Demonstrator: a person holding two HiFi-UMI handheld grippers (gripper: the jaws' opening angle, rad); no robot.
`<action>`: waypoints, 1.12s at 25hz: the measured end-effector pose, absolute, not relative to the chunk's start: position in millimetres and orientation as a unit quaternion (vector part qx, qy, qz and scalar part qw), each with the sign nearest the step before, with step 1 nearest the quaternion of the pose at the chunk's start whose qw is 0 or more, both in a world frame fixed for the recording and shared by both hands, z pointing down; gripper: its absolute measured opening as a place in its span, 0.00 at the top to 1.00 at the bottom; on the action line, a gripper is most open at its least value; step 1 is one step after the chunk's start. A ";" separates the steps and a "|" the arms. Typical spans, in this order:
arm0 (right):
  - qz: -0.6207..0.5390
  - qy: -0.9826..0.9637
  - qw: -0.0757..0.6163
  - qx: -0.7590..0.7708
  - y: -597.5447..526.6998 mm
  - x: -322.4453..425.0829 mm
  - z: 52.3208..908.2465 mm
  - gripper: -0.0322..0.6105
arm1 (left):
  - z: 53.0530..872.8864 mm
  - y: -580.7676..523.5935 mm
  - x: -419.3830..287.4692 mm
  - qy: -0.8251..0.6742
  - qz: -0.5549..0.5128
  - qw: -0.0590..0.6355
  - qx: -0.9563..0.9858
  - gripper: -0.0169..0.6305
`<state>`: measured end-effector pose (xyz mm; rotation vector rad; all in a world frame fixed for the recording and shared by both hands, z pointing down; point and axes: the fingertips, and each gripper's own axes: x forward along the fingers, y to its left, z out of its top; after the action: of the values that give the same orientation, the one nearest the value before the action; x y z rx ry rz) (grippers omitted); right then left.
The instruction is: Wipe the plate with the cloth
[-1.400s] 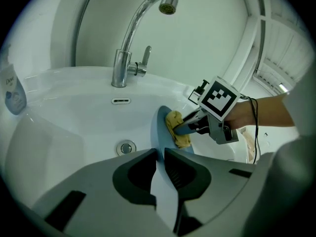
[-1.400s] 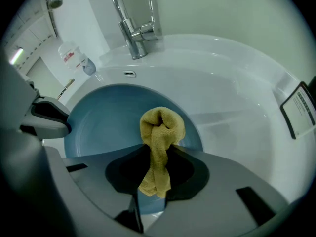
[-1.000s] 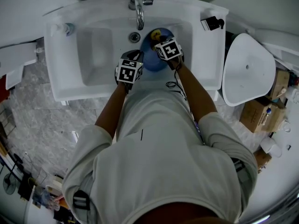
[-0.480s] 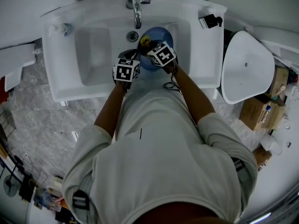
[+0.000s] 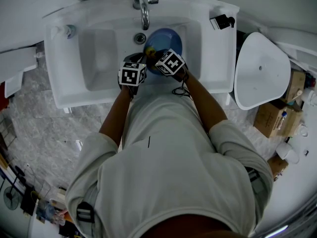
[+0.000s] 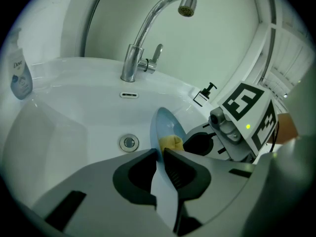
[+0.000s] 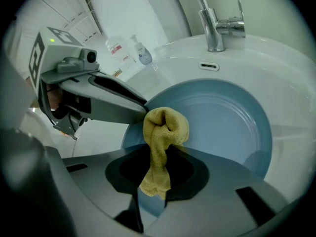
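Blue plate (image 7: 227, 122), yellow cloth (image 7: 165, 127), white sink (image 5: 99, 58), silver faucet (image 6: 130, 63), black-and-white marker cube (image 5: 131, 75)

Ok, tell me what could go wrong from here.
1. The left claw pinches the plate only at its rim, so the wiping push might twist it loose into the sink.
2. The cloth is a small wad in the right claw, so hard parts may scrape the plate.
3. The two claws work close together and could knock.

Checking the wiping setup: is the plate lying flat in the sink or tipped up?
Tipped up. The left gripper clamps the blue plate by its rim; its view shows the plate standing edge-on above the sink.
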<state>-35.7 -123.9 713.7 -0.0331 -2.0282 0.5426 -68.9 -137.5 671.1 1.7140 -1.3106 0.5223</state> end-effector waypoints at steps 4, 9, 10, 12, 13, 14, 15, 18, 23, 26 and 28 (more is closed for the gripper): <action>0.204 -0.826 0.523 -0.052 -113.4 -22.1 722.5 0.81 | 671.2 -135.9 -69.2 -0.530 0.204 0.450 0.689 0.88; 0.191 -0.810 0.553 -0.052 -114.9 0.0 739.4 0.81 | 669.6 -136.5 -69.4 -0.526 0.205 0.446 0.694 0.89; 0.185 -0.804 0.563 -0.051 -116.0 4.9 741.6 0.81 | 669.6 -136.5 -69.8 -0.525 0.205 0.446 0.695 0.89; 0.173 -0.791 0.585 -0.049 -119.0 14.5 744.7 0.81 | 670.2 -136.2 -70.7 -0.526 0.204 0.447 0.695 0.89; 0.168 -0.785 0.595 -0.046 -120.8 19.6 747.6 0.81 | 670.3 -136.0 -71.0 -0.526 0.203 0.448 0.694 0.89; 0.166 -0.779 0.603 -0.041 -123.0 24.7 751.0 0.81 | 670.1 -136.0 -71.0 -0.526 0.202 0.447 0.694 0.89; 0.168 -0.775 0.608 -0.035 -125.4 29.2 754.2 0.81 | 669.8 -135.9 -70.7 -0.526 0.203 0.447 0.695 0.89; 0.193 -0.767 0.612 -0.011 -132.9 37.6 760.3 0.81 | 668.2 -135.2 -69.9 -0.523 0.208 0.441 0.698 0.90; 0.254 -0.741 0.618 0.057 -154.7 56.2 768.0 0.81 | 664.9 -135.1 -67.1 -0.519 0.213 0.435 0.705 0.89; 0.280 -0.730 0.612 0.119 -174.0 67.1 771.3 0.81 | 662.5 -135.5 -64.8 -0.518 0.210 0.433 0.707 0.89; 0.293 -0.729 0.595 0.171 -191.5 72.1 771.6 0.81 | 661.5 -136.6 -62.7 -0.518 0.204 0.433 0.709 0.89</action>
<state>72.1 -191.5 771.6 0.3964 -1.6940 0.6798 -62.7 -136.6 661.5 1.7656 -1.2911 0.5085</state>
